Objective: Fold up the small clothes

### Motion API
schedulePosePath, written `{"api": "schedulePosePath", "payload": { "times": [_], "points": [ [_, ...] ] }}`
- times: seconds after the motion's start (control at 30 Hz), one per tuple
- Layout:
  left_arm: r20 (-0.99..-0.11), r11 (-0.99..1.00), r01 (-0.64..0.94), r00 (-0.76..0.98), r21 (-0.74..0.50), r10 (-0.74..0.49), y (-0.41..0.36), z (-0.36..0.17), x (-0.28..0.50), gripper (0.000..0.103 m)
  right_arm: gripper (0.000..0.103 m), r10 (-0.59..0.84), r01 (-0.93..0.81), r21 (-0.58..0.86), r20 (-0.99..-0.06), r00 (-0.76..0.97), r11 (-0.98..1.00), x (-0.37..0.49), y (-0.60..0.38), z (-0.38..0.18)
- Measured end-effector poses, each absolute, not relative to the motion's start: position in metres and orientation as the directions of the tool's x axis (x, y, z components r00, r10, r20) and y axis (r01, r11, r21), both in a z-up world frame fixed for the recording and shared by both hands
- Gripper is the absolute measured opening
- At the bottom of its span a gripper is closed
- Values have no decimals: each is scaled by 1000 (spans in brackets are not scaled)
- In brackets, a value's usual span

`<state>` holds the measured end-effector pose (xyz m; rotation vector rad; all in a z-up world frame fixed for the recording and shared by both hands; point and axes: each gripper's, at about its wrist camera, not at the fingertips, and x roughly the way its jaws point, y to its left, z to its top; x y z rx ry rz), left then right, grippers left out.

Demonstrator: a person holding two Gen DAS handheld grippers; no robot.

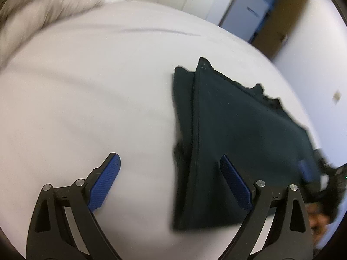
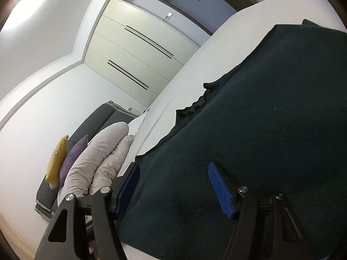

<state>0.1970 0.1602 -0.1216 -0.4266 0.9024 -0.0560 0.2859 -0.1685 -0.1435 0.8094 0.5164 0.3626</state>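
The dark green garment (image 1: 238, 134) lies partly folded on the white bed sheet (image 1: 91, 91), one layer doubled over another so that a stitched edge runs from its far pointed corner toward the camera; its ruffled trim shows along the far right edge. The left gripper (image 1: 170, 162) stands wide apart and holds nothing; its left blue pad hovers over bare sheet, while the right pad sits over the garment's near left part, so the cloth's left border falls between the jaws (contact with the fabric cannot be judged here). The right gripper (image 2: 173, 169) is likewise spread wide with nothing clamped; dark fabric (image 2: 260, 119) fills the gap between its pads and spreads beyond the right one, and the left pad lies at the cloth's edge beside the white sheet (image 2: 195, 69). Beyond, a pale grey duvet (image 2: 102, 158) is bunched near a purple cushion (image 2: 72, 158) and a yellow cushion (image 2: 56, 160); cream wardrobe doors (image 2: 134, 49) stand behind.
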Motion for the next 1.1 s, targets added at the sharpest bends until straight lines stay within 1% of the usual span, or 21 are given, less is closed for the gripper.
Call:
{"api": "schedulePosePath", "payload": {
  "times": [0.13,0.33,0.5,0.53,0.67,0.8,0.83,0.87,0.93,0.97,1.0,1.07,1.1],
  "points": [
    [-685,787,-183,629,-590,-367,173,-127,157,94,69,497,-116,765,-287,819,633,286,-168,-143],
    [-629,659,-243,637,-712,-445,162,-131,129,94,69,500,-122,770,-276,821,626,285,-169,-144],
    [-620,625,-268,642,-733,-451,150,-137,142,94,69,499,-122,770,-276,821,626,285,-168,-144],
    [-613,608,-277,646,-744,-456,148,-138,146,93,69,500,-122,770,-276,821,626,285,-168,-144],
    [-583,525,-322,666,-788,-466,144,-142,164,93,69,500,-123,770,-275,821,626,285,-169,-144],
    [-551,469,-331,685,-819,-477,135,-145,178,91,69,500,-123,772,-274,821,624,285,-169,-145],
    [-533,448,-328,696,-832,-481,133,-146,183,84,69,500,-123,772,-273,822,623,285,-169,-144],
    [-523,433,-327,701,-840,-485,133,-148,187,79,68,500,-123,773,-272,822,623,285,-169,-144],
    [-508,396,-338,704,-854,-496,134,-157,197,52,68,500,-122,773,-273,822,623,285,-169,-145],
    [-507,385,-343,702,-857,-501,136,-162,204,45,67,499,-121,774,-272,823,621,285,-169,-145],
    [-512,390,-346,697,-853,-502,137,-165,210,32,67,499,-121,775,-271,823,620,285,-169,-144],
    [-518,395,-349,694,-850,-500,141,-170,219,26,67,499,-121,776,-269,824,619,286,-169,-144],
    [-523,404,-350,692,-845,-497,142,-171,223,21,67,499,-121,777,-269,824,618,286,-169,-144]
  ]
}}
